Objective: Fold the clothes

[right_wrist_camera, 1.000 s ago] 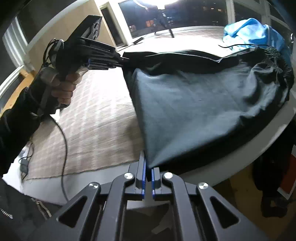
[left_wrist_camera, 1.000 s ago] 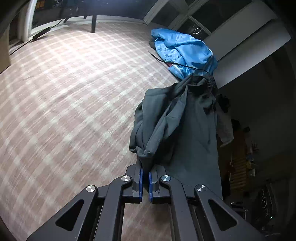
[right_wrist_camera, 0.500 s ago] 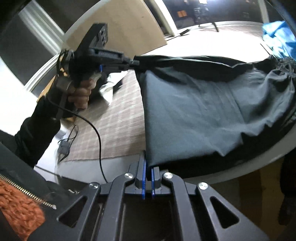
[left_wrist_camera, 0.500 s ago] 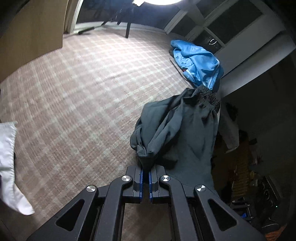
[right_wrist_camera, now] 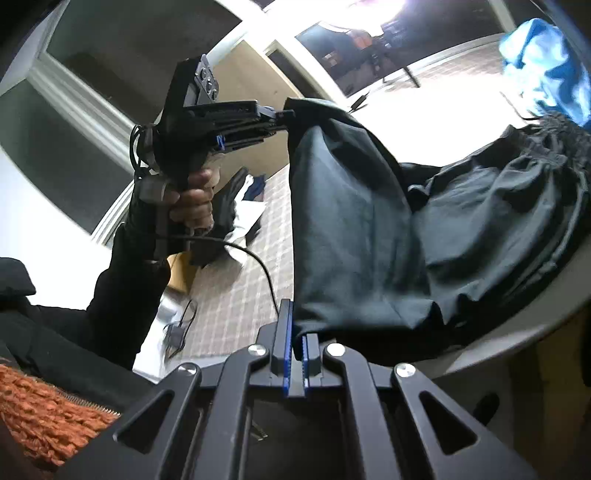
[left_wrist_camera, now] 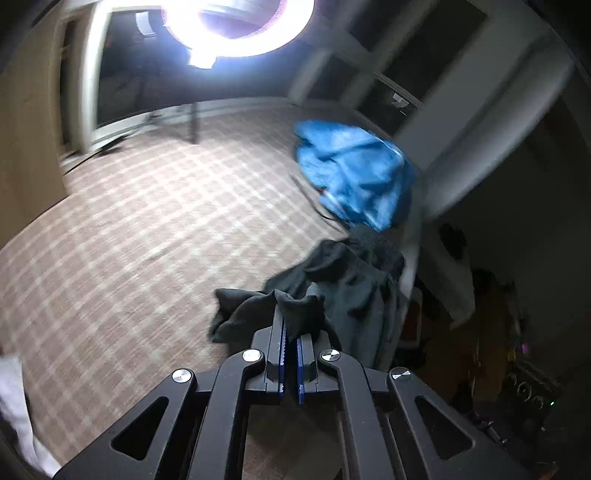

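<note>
A dark grey garment [right_wrist_camera: 369, 229] with an elastic waistband hangs between both grippers, its far end resting on the checked table surface [left_wrist_camera: 129, 240]. My left gripper [left_wrist_camera: 290, 328] is shut on one corner of the dark garment [left_wrist_camera: 332, 288]; in the right wrist view the left gripper [right_wrist_camera: 280, 118] is held high in a person's hand [right_wrist_camera: 192, 203]. My right gripper [right_wrist_camera: 296, 332] is shut on the lower corner of the same edge. The cloth sags in folds toward the waistband [right_wrist_camera: 554, 140] at the right.
A crumpled blue garment [left_wrist_camera: 354, 177] lies at the far right of the table, also seen as the blue garment [right_wrist_camera: 546, 70] beyond the waistband. A white cloth [left_wrist_camera: 14, 406] sits at the near left. A ring lamp [left_wrist_camera: 236, 26] glares overhead. The table's white rim [right_wrist_camera: 517, 339] curves on the right.
Both grippers rose and tilted upward, lifting the held edge of the dark garment off the table. The cloth now hangs more steeply and bunches toward the waistband.
</note>
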Demonstrator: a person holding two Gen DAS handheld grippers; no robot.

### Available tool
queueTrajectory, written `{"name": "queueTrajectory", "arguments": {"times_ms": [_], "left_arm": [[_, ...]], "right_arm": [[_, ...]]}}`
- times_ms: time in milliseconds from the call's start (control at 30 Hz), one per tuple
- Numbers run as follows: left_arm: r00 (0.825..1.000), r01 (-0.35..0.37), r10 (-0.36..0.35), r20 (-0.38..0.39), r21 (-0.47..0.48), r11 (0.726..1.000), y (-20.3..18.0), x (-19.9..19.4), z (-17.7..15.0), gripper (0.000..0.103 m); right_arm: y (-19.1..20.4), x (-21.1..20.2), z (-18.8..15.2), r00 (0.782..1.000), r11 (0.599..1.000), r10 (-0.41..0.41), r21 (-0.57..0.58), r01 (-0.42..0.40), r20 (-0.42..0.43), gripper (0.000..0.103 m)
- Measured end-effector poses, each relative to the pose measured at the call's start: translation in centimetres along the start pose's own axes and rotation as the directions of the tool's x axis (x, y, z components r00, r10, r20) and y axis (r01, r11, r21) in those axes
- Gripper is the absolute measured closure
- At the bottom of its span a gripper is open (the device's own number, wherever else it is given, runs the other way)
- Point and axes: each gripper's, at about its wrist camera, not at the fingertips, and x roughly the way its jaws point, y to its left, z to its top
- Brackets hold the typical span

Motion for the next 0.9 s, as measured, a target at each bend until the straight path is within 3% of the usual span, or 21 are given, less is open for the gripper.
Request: {"name": "queueTrajectory", "arguments": {"times_ms": [233,367,500,633,767,900], "left_arm": [[0.997,-0.049,0.052,0.058,-0.060,0.997,-1.4,-0.4,1.6,0.100],[0.996,-0.079,0.079,0.044,-0.010,0.997,-4.8,2.5,4.1,0.100],[0.997,-0.074,0.073,0.022,0.070,0.995,-10.0,7.7,8.0,0.100],[0.998,-0.053,0.057,-0.028,0.134,0.990,-15.3,14.7,11.1,0.100],[0.992,-0.054,0.075,-0.099,0.195,0.979,-19.9,22.4,12.6,0.100],[0.981,-0.050,0.086,-0.176,0.198,0.979,-21.8,28.6,13.3,0.100]], "right_arm": [[-2.4,0.3,3.4,0.987,0.990,0.132,-0.032,-0.136,-0.094,0.099],[-6.0,-1.5,4.7,0.973,0.978,0.210,0.034,-0.208,-0.100,0.099],[-11.8,-5.5,6.7,0.968,0.963,0.244,0.132,-0.236,-0.048,0.099],[-18.7,-9.5,8.6,0.977,0.953,0.215,0.217,-0.210,0.001,0.099],[-25.3,-11.9,9.5,0.984,0.933,0.177,0.315,-0.177,0.029,0.099],[-31.1,-12.8,9.7,0.990,0.909,0.134,0.394,-0.136,0.034,0.099]]}}
